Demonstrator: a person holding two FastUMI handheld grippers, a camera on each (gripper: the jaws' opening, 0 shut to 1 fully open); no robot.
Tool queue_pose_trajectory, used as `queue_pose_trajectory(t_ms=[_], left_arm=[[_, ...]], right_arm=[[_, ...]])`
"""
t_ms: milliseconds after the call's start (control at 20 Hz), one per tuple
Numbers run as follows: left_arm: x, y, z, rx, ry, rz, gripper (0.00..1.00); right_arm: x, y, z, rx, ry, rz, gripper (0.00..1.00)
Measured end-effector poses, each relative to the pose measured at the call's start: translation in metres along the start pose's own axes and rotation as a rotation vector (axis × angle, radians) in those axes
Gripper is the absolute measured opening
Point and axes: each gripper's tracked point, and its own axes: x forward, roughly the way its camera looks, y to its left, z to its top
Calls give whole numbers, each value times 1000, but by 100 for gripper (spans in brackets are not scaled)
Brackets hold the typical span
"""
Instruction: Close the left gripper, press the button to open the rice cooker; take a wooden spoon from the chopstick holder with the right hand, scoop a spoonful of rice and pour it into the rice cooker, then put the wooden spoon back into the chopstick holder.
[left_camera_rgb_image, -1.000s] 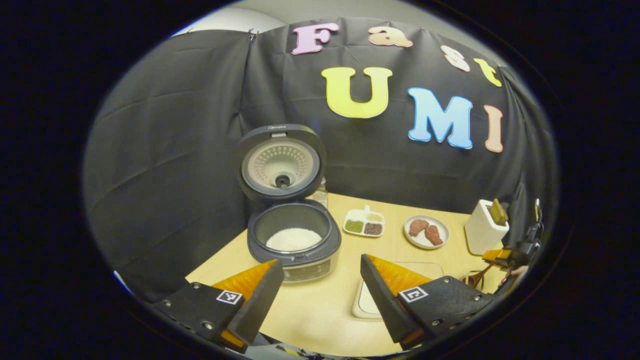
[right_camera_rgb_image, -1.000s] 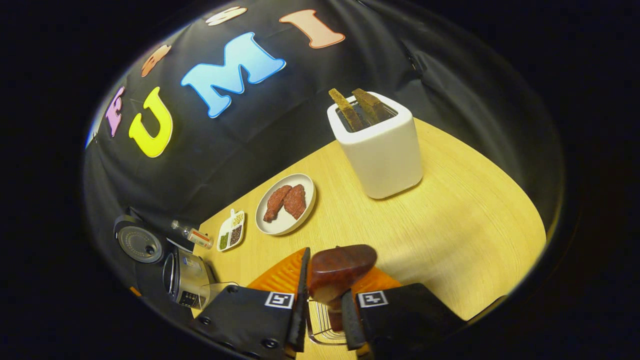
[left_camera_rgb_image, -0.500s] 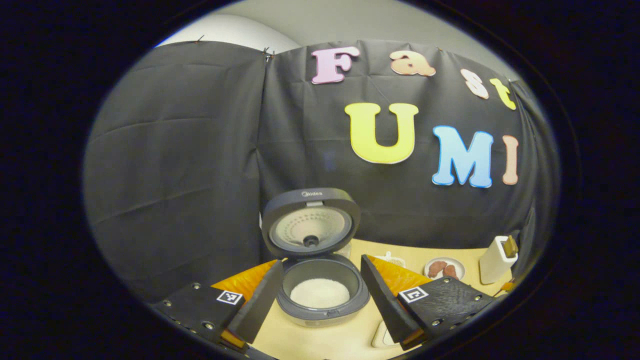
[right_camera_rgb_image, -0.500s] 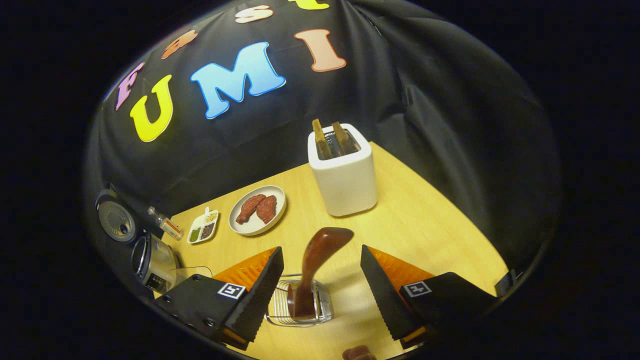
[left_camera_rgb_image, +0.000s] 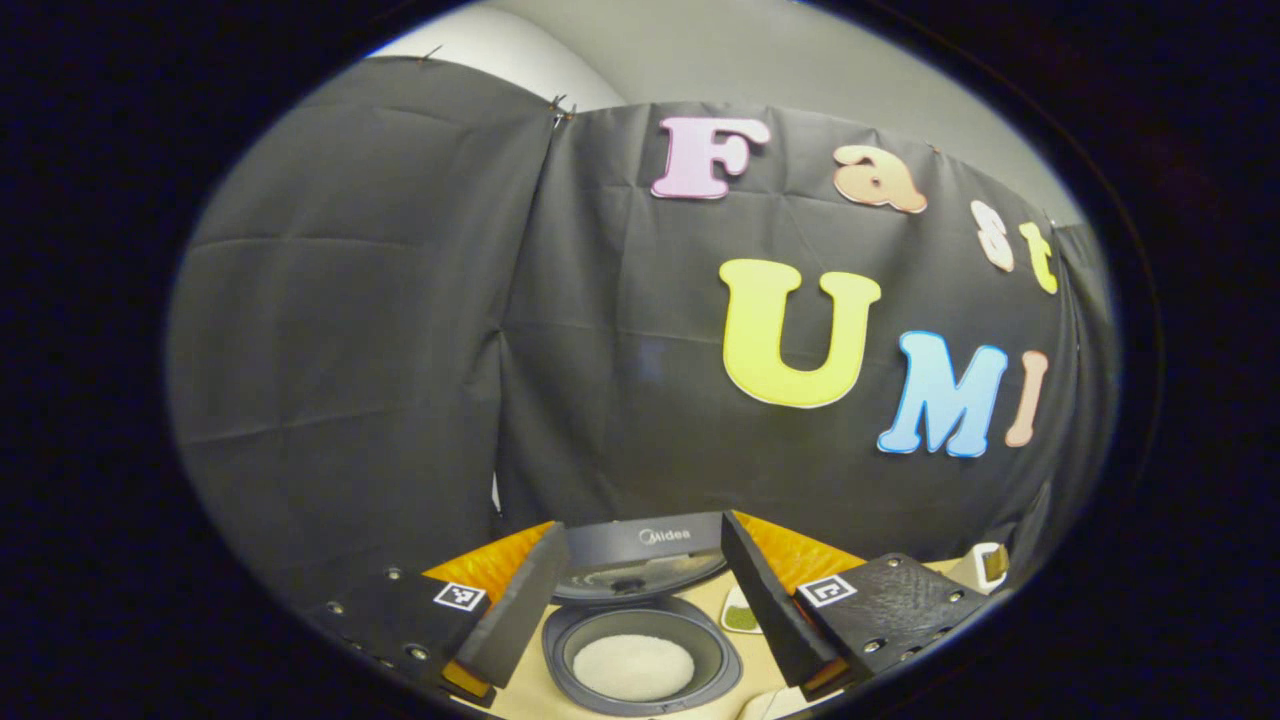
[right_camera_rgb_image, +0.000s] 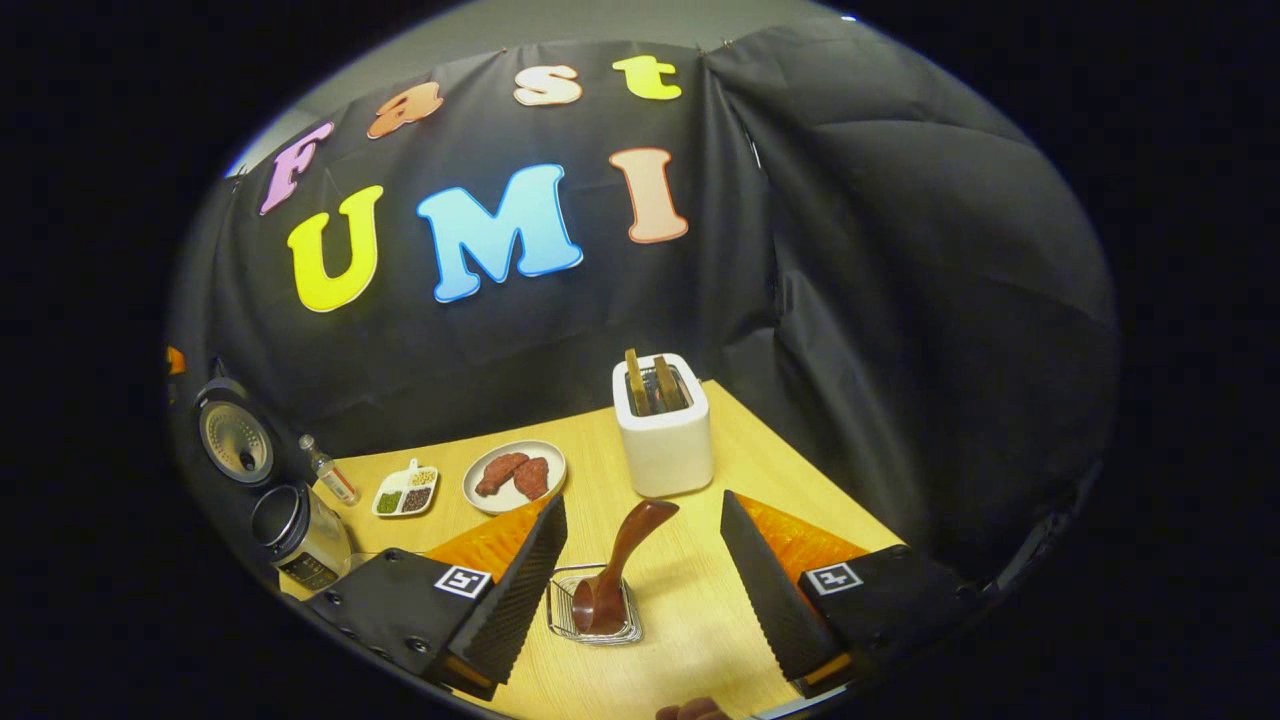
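The dark wooden spoon (right_camera_rgb_image: 622, 555) stands tilted in the small wire chopstick holder (right_camera_rgb_image: 560, 612) on the table, bowl end down. My right gripper (right_camera_rgb_image: 643, 502) hovers above and behind it, open, with the spoon free between the spread fingers. The rice cooker (left_camera_rgb_image: 640, 650) sits low in the left gripper view, its lid (left_camera_rgb_image: 642, 548) raised and white rice (left_camera_rgb_image: 633, 667) in the pot. My left gripper (left_camera_rgb_image: 642, 527) is open above the cooker, touching nothing. In the right gripper view the rice cooker (right_camera_rgb_image: 290, 520) is at the far left.
A white toaster (right_camera_rgb_image: 662, 445) with two bread slices stands behind the holder. Left of it are a plate of meat (right_camera_rgb_image: 515, 475), a divided dish of grains (right_camera_rgb_image: 405, 492) and a small bottle (right_camera_rgb_image: 325, 470). Bare tabletop (right_camera_rgb_image: 790, 480) lies to the right.
My right gripper opened, let go of the spoon in the holder, and drew back upward. My left gripper, still open, tilted up so the cooker slid to the bottom of its view.
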Motion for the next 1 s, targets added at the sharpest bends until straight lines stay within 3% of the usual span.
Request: queue_pose_trajectory(t_ms=[250,450,700,750,900,1000], left_arm=[[61,16,-7,-123,73,-18,97],[91,20,-16,-163,125,-31,97],[108,3,-41,-104,225,-29,97],[110,6,-48,-89,246,0,98],[106,0,-63,20,281,31,100],[95,-11,-70,24,303,-5,100]], right_arm=[[-32,10,18,-60,-58,-21,98],[-51,8,28,-40,-88,-48,98],[-60,1,29,12,-86,-73,98],[-60,0,28,25,-80,-71,98],[-58,-2,25,50,-74,-68,98],[-54,2,19,73,-60,-50,98]])
